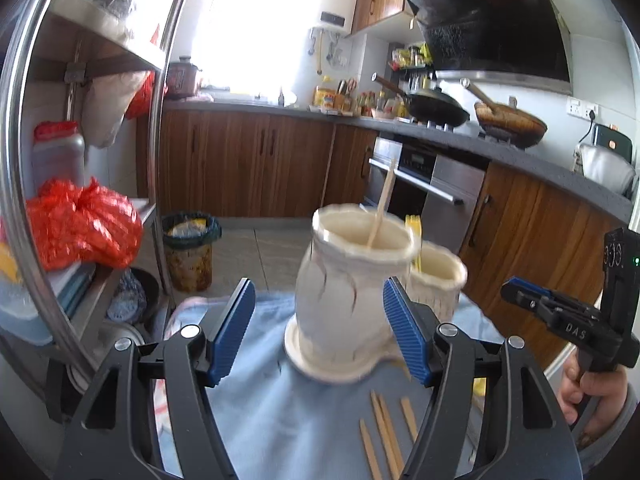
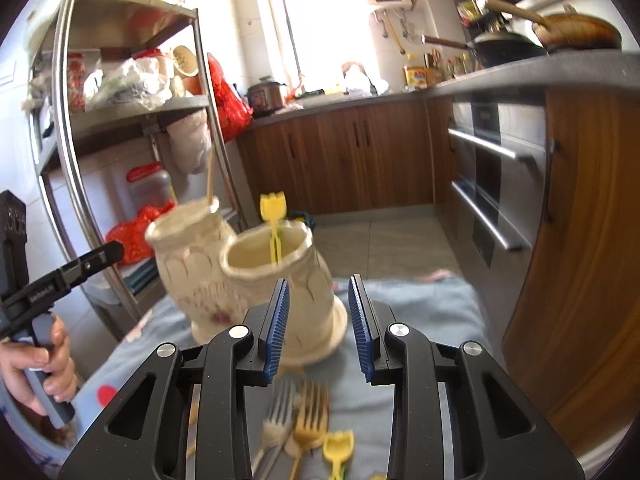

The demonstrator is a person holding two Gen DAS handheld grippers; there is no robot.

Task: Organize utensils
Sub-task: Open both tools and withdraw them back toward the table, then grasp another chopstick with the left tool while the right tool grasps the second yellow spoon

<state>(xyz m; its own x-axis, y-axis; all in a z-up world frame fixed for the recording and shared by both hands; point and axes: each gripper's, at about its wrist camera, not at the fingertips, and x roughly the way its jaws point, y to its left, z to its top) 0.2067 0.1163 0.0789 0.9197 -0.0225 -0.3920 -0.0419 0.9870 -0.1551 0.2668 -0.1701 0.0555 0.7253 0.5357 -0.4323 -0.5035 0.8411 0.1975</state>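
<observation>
Two cream ceramic holders stand on a light blue cloth (image 1: pixel 280 420). The nearer holder (image 1: pixel 344 292) has one wooden chopstick (image 1: pixel 382 208) in it. My left gripper (image 1: pixel 319 292) is open just in front of it, not touching. Several wooden chopsticks (image 1: pixel 384 432) lie on the cloth below. In the right wrist view the other holder (image 2: pixel 308 296) contains a yellow plastic fork (image 2: pixel 273 208). My right gripper (image 2: pixel 319 284) is open in front of it, with nothing between its jaws. A silver fork (image 2: pixel 276 412), a gold fork (image 2: pixel 310 412) and a yellow fork (image 2: pixel 338 448) lie under it.
A metal shelf rack (image 2: pixel 68 120) with bags and a red plastic bag (image 1: pixel 80 224) stands at the left. A lined bin (image 1: pixel 190 248) sits on the floor. Wooden cabinets, an oven (image 1: pixel 420 184) and a counter with woks (image 1: pixel 440 108) run along the back and right.
</observation>
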